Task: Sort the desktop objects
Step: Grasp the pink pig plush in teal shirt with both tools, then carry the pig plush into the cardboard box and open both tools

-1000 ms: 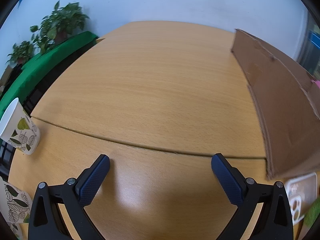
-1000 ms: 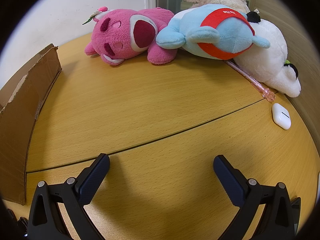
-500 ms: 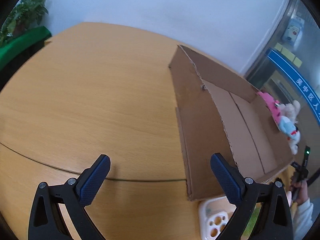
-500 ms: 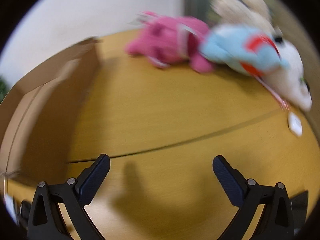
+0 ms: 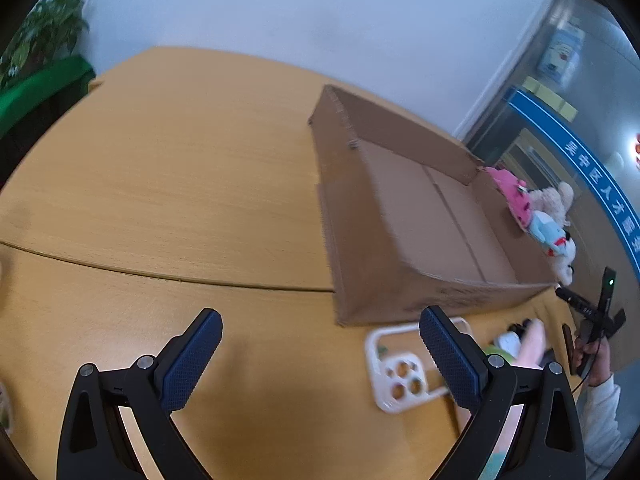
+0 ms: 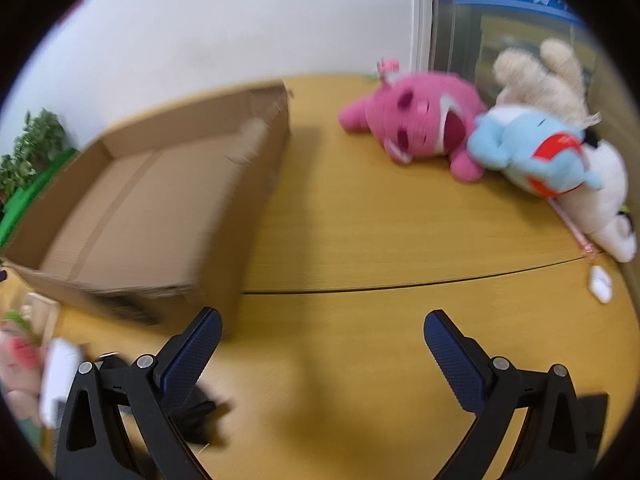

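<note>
Both of your grippers are spread wide and carry nothing, and both have swung round in the last second. Your left gripper [image 5: 320, 344], which was facing bare table and a paper cup, now looks across a white phone case [image 5: 400, 372] lying just in front of its right finger, with small blurred clutter beside it that you cannot make out. Just past the case stands the open cardboard box [image 5: 420, 232], empty inside. Your right gripper [image 6: 320, 344] has turned from the toys toward the same box [image 6: 152, 200], and blurred small items lie at its left edge. Farther off, well apart from the box, the pink plush [image 6: 416, 128], the blue plush [image 6: 532, 152] and the white plush [image 6: 600, 200] lie in a heap, with a white earbud case [image 6: 599, 280] near them. Nothing is sorted yet; the phone case looks like the nearest pick.
</note>
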`<state>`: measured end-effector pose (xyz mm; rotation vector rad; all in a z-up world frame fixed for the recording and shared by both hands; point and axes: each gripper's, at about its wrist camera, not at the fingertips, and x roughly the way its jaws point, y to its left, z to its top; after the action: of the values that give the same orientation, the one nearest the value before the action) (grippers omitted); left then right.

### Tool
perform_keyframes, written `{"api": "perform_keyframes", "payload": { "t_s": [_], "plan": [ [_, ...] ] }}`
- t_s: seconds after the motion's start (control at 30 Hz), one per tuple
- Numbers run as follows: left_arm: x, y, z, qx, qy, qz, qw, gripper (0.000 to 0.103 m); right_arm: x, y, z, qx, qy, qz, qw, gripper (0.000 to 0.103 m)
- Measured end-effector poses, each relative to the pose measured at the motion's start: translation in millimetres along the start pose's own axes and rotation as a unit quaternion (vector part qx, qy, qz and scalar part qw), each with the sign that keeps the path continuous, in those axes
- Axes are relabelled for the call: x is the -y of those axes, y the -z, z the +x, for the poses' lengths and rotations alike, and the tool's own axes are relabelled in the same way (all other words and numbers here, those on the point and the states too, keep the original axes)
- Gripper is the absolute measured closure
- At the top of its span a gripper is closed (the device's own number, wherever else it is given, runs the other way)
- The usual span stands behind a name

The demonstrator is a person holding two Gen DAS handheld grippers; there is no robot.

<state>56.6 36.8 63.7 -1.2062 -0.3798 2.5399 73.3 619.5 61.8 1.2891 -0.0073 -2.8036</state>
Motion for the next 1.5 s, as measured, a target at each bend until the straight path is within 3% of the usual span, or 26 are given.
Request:
{"api": "perform_keyframes", "payload": {
  "t_s": [0.17,0.27,0.4,0.47,0.5,0.6,0.87,0.97,1.23,1.37,1.5],
  "plan": [
    [56.3,18.2,-42.5,-0.002,0.022,0.038,0.999,0.002,-63.8,22.9,-81.8,0.035,-0.097,-0.063,0.993,0.002],
    [91.6,42.8,-44.9,-0.032,0.071,0.03,0.9965,0.002,-120.5,42.6,-102.5,0.023,-0.179,-0.091,0.979,0.002],
    [126.3,86.0,-33.6,-0.09,0.137,0.006,0.9864,0.004,-153.2,52.5,-119.1,0.027,-0.256,-0.095,0.962,0.002],
    [135.7,104.0,-30.4,-0.106,0.154,-0.001,0.9824,0.007,-159.4,44.3,-111.5,0.011,-0.259,-0.077,0.963,0.002],
    [139.8,111.5,-27.1,-0.108,0.159,-0.003,0.9814,0.014,-161.4,40.1,-106.3,0.004,-0.261,-0.067,0.963,0.002],
    [149.1,125.3,-20.8,-0.113,0.138,0.001,0.984,0.021,-176.2,30.6,-83.4,-0.042,-0.293,-0.053,0.954,0.002],
    [151.3,141.2,-26.6,-0.093,0.135,-0.003,0.9864,0.032,-246.3,59.7,-53.1,-0.155,-0.322,-0.118,0.926,0.002],
    [157.6,139.5,-27.3,-0.085,0.133,0.01,0.9874,0.036,-260.2,71.5,-43.2,-0.169,-0.32,-0.135,0.922,0.001],
    [172.6,105.0,-54.0,-0.043,0.109,0.054,0.9917,0.042,-256.1,54.1,-50.5,-0.124,-0.349,-0.102,0.923,0.013],
    [186.8,56.5,-78.9,0.004,0.121,0.087,0.9888,0.042,-253.6,10.4,-84.7,-0.046,-0.349,-0.104,0.93,0.015],
    [197.1,-10.4,-92.5,0.06,0.118,0.136,0.9819,0.042,-245.5,-54.9,-105.1,0.023,-0.358,-0.098,0.928,0.015]
  ]
}}
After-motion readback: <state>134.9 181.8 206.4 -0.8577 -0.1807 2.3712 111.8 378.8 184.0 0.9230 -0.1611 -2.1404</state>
